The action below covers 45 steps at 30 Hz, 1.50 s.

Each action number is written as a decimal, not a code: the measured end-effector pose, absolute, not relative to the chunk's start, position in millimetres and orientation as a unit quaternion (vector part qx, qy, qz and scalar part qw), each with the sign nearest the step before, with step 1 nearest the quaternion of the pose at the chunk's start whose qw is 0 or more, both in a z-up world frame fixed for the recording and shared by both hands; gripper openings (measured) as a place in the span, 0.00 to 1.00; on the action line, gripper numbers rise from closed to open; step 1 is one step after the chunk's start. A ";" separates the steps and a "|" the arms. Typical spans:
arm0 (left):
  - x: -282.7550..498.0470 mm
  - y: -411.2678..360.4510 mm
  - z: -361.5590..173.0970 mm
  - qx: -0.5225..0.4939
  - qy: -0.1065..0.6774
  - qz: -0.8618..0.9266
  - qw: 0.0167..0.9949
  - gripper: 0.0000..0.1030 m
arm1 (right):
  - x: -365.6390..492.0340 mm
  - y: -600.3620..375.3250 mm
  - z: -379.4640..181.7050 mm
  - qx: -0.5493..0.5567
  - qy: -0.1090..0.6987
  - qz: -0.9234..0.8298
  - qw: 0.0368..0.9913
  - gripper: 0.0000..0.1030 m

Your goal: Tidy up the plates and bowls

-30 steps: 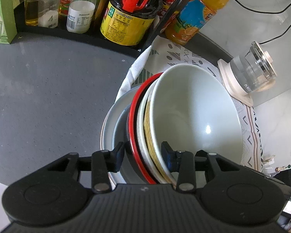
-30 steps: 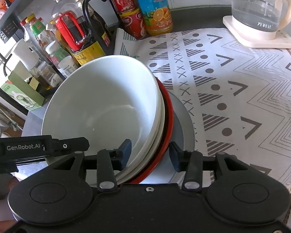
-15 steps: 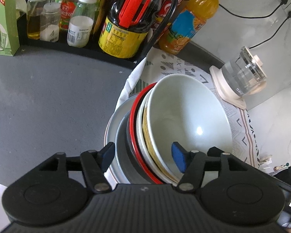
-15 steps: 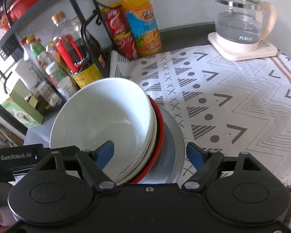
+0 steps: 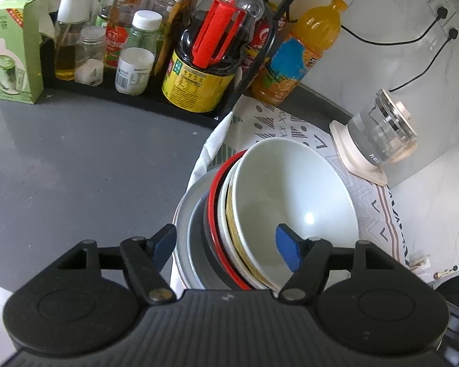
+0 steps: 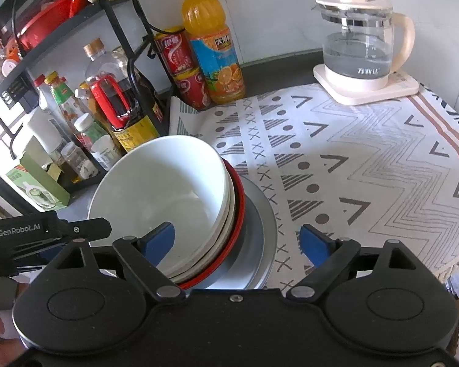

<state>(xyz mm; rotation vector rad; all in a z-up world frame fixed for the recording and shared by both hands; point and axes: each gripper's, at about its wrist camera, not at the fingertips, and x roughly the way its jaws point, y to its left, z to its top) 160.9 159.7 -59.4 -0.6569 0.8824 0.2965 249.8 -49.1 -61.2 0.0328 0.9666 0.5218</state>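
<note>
Grey counter (image 5: pixel 76 165), patterned cloth (image 6: pixel 336 159) to one side. Plate (image 6: pixel 260 223) sits at cloth's edge, carrying nested bowls (image 6: pixel 168 189), white one on top. Left gripper (image 5: pixel 226 241) and right gripper (image 6: pixel 238 241) both spread wide, gripping nothing. Stacking looks done; can't tell if other dishes remain.

Glossy glazed white bowl (image 5: pixel 293 195), specular highlight inside; glossy red rim of bowl beneath (image 6: pixel 240 214); smooth satin grey plate (image 6: pixel 264 229). Matt, faintly speckled grey countertop (image 5: pixel 85 165). Woven printed cloth mat (image 6: pixel 352 165). Clear glass kettle (image 6: pixel 356 50). Matt black ribbed plastic gripper body (image 5: pixel 226 330), blue pads (image 5: pixel 286 246).
</note>
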 end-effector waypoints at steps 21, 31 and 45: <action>84.3 94.3 -15.1 -0.258 0.398 0.156 0.866 0.75 | 163.7 -152.3 -34.3 0.065 0.424 0.228 0.874 0.95; 44.8 60.0 3.2 -0.222 0.395 0.153 0.878 0.79 | 124.3 -181.6 -9.0 0.063 0.399 0.213 0.890 1.00; -1.5 20.5 21.8 -0.157 0.377 0.133 0.903 0.81 | 70.3 -216.1 8.3 0.038 0.373 0.182 0.909 1.00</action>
